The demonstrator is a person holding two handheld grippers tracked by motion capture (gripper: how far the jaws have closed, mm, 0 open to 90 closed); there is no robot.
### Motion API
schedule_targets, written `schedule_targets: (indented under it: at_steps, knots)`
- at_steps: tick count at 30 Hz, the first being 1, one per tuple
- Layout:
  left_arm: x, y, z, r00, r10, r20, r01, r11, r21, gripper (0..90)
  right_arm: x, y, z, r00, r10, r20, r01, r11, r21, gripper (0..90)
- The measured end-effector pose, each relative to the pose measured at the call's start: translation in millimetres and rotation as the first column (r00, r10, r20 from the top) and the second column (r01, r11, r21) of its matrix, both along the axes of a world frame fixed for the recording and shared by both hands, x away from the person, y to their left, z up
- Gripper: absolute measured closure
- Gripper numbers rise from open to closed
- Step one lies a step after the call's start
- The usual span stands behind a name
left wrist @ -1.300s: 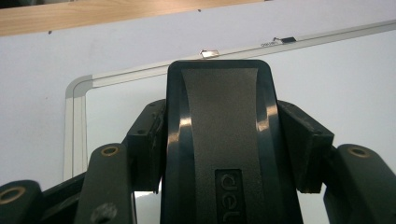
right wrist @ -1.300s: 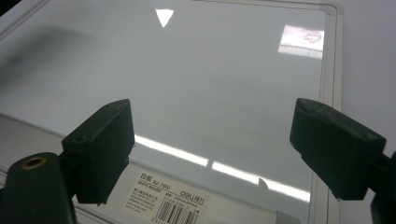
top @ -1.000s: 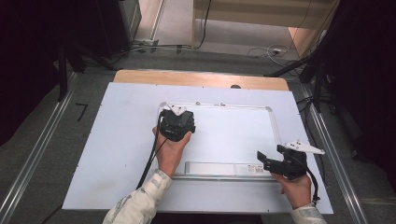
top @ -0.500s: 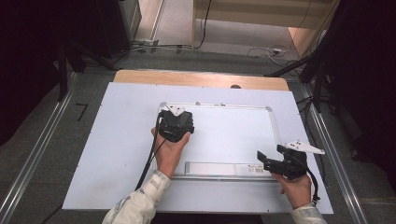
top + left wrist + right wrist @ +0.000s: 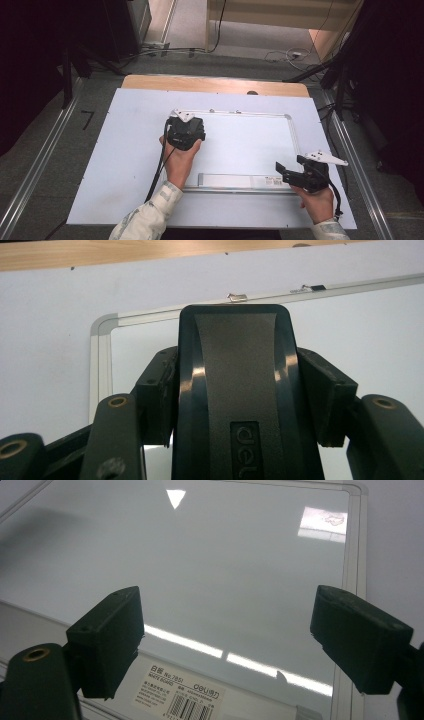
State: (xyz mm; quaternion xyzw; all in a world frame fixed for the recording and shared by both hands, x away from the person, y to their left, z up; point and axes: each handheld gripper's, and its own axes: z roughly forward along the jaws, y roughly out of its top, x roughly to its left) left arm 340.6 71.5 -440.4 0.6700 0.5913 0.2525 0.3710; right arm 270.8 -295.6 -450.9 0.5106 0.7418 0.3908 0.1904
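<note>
A whiteboard (image 5: 250, 145) with a silver frame lies flat on the table. My left gripper (image 5: 185, 131) rests on it near its far left corner, shut on a black board eraser (image 5: 240, 390) with pale lettering. In the left gripper view both pads (image 5: 160, 390) press the eraser's sides, and the board's rounded corner (image 5: 102, 325) lies just beyond. My right gripper (image 5: 281, 174) is at the board's near right edge, pointing left. Its jaws stand open over the glossy board (image 5: 225, 570) with nothing between them.
A barcode label (image 5: 180, 695) sits on the board's near strip (image 5: 240, 181). The board lies on a pale mat (image 5: 125, 150) over a wooden tabletop (image 5: 215, 84). Metal rails (image 5: 45, 160) run along both sides, with cables (image 5: 285, 54) and dark stands on the floor beyond.
</note>
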Motion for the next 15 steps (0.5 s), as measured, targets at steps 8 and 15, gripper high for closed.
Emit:
schedule_targets:
  at_steps: [8,15]
  knots:
    - [13.1,7.3,-3.6,0.9988,0.045,-0.021,-0.045,0.9989,-0.012,41.4,0.1,-0.4,0.3,1.0000,-0.002,0.001,0.002,1.000,0.002,12.6]
    - [27.2,11.3,-10.4,0.9952,0.090,-0.038,-0.090,0.9959,-0.001,41.4,-0.1,-1.0,0.7,1.0000,-0.002,0.000,0.002,1.000,0.006,12.6]
